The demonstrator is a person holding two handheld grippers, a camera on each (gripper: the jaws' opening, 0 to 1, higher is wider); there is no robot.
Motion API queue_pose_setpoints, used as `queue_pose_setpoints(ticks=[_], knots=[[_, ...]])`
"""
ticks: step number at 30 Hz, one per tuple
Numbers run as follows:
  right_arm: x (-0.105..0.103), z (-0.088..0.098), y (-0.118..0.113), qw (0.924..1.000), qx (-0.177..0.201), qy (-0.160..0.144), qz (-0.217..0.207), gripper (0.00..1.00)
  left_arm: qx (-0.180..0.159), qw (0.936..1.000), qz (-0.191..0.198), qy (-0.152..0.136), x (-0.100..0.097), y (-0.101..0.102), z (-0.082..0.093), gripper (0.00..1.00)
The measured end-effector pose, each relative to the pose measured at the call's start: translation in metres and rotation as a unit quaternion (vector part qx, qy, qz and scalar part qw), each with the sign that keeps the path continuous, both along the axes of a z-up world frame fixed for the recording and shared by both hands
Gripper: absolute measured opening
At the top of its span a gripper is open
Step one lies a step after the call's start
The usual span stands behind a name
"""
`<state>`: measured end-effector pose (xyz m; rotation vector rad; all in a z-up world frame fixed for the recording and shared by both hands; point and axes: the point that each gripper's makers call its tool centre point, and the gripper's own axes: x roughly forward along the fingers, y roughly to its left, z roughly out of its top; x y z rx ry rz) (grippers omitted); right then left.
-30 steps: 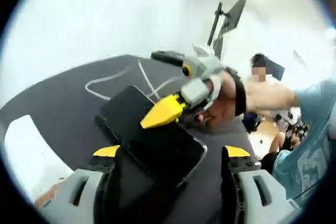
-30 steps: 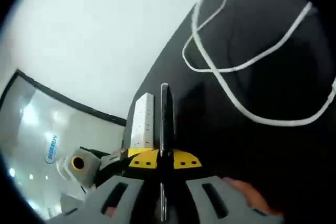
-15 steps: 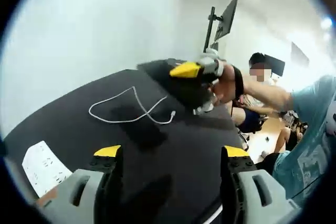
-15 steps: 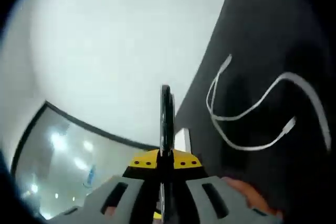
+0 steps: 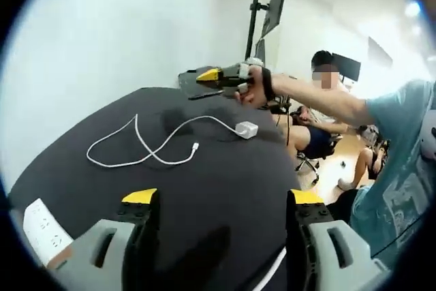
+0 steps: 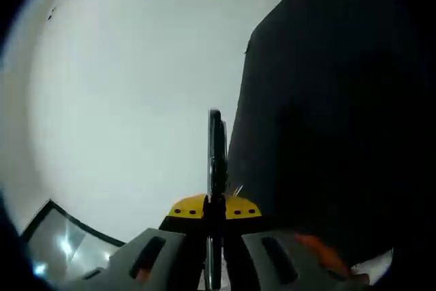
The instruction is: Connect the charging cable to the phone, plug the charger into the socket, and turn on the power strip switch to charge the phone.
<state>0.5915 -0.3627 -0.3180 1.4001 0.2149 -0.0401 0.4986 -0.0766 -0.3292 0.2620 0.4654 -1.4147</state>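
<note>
While right gripper [image 6: 214, 204] pinches thin glossy phone [image 6: 215, 151]; white cable [image 5: 146, 142] loops.

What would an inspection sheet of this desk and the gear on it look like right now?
Surface: black table, mostly bare.
Job's things: phone clamped edge-on in the right hand-held gripper and held up off the table; white charger lying on the table; white power strip at the near left edge.
Clutter: nothing seen.
Grippers: left hand-held gripper open and empty above the table; right one shut on the phone.
Cables: white charging cable looped loosely on the table, running to the charger, its free plug lying unconnected.
Surroundings: white wall, monitor on a stand, seated person behind.
</note>
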Motion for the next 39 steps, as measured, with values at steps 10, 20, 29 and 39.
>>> queue_pose_setpoints(ticks=[10, 20, 29, 39], knots=[[0.03, -0.064, -0.048, 0.9957, -0.034, 0.066, -0.056, 0.05, 0.014, 0.9999, 0.006, -0.001, -0.015, -0.001, -0.005, 0.7], [0.024, -0.075, -0.044, 0.9895, -0.115, 0.086, -0.016, 0.32, -0.012, 0.9998, 0.011, -0.013, -0.006, -0.047, 0.0, 0.65], [-0.018, -0.046, -0.069, 0.9561, -0.277, 0.088, -0.039, 0.35, -0.03, 0.9994, -0.005, -0.017, -0.001, -0.081, 0.005, 0.63], [-0.034, -0.023, 0.033, 0.9377, -0.242, -0.033, 0.247, 0.3, -0.039, 0.9991, 0.01, -0.017, 0.004, -0.067, 0.016, 0.6]])
